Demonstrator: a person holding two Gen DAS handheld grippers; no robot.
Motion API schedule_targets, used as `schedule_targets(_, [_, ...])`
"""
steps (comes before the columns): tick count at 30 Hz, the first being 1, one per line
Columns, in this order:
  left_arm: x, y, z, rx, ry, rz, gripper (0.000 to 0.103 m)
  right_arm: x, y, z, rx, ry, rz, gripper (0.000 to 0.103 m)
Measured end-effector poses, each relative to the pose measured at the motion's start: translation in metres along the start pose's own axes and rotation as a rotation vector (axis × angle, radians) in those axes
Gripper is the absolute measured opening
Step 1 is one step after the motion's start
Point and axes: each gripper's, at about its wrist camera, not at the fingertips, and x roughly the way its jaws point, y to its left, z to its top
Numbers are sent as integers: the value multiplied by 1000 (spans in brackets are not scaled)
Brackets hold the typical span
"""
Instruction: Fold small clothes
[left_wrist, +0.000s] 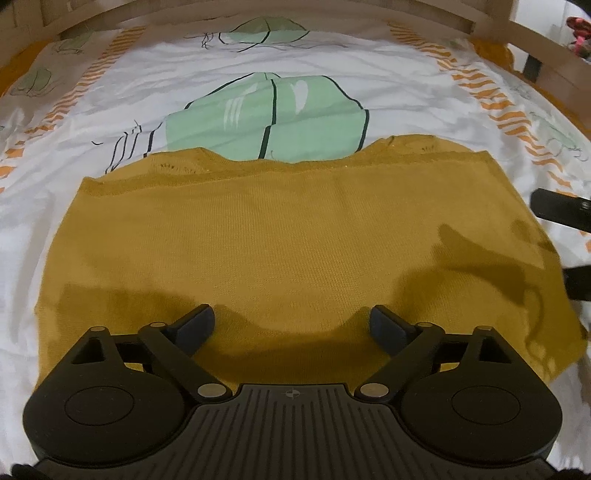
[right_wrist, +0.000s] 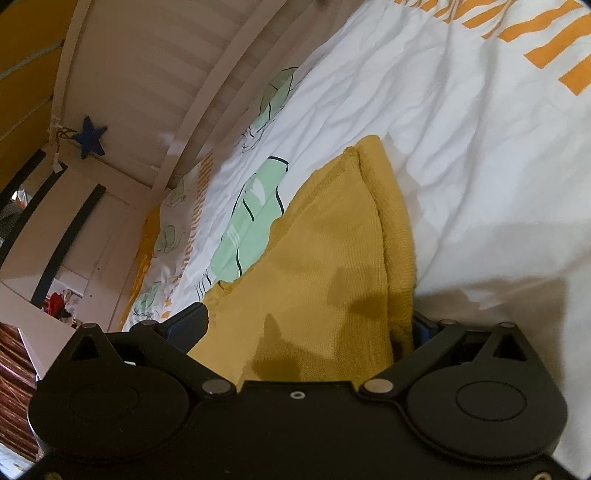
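1 mustard knit garment (left_wrist: 280, 236) lies folded on 1 printed bedsheet (left_wrist: 369, 81). The left gripper (left_wrist: 291, 325) hovers over its near edge, jaws wide, gripping nothing. The right gripper (right_wrist: 306, 328) straddles the garment's end, also spread; contact unclear.

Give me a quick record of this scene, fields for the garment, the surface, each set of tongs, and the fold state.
garment: mustard knit top, lying flat
surface: white bedsheet with green and orange print, wooden rail behind
left tongs: open above the near edge of the garment, gripping nothing
right tongs: open, straddling the garment's side edge, fabric between the fingers, right finger mostly hidden
fold state: one layer folded over, far hem showing below the neckline
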Motion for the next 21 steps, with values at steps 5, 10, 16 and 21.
schedule_targets(5, [-21,24,-9,-44,-38,-12,84,0,1,0,3,-12,-2,103])
schedule_targets(10, [-41,62,-11,-106,-100,21,84,1,3,-2,-9,-28,-2,103])
schedule_targets(16, [-50,117,-9,-195,-116,61,84,3,10,-6,-68,-33,-37,101])
schedule_targets(21, [-51,152,-12,-239,-145,100,84,3,15,-9,-121,-45,-105,75])
